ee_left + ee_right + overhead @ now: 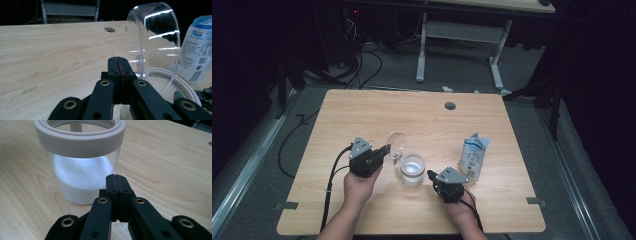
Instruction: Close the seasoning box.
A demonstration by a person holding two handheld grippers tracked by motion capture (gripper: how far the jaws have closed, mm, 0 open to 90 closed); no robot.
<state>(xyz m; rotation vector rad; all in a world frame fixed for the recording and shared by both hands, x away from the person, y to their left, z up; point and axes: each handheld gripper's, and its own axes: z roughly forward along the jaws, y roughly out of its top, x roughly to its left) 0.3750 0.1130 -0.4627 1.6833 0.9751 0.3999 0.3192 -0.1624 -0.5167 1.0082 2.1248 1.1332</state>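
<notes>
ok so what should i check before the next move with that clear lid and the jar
1. Left gripper jaws closed: ok.
2. Clear lid really pinched by those jaws: cannot tell; it stands on edge just beside them.
3. Jar upright, mouth open, white powder inside: ok.
4. Lid lined up flat over the jar mouth: not ok; it is tilted on edge next to the rim.
5. Right gripper steadying the jar: not ok; its jaws are shut in front of the wall, not around it.
6. White pouch out of the way: ok; it stands apart from the jar.
</notes>
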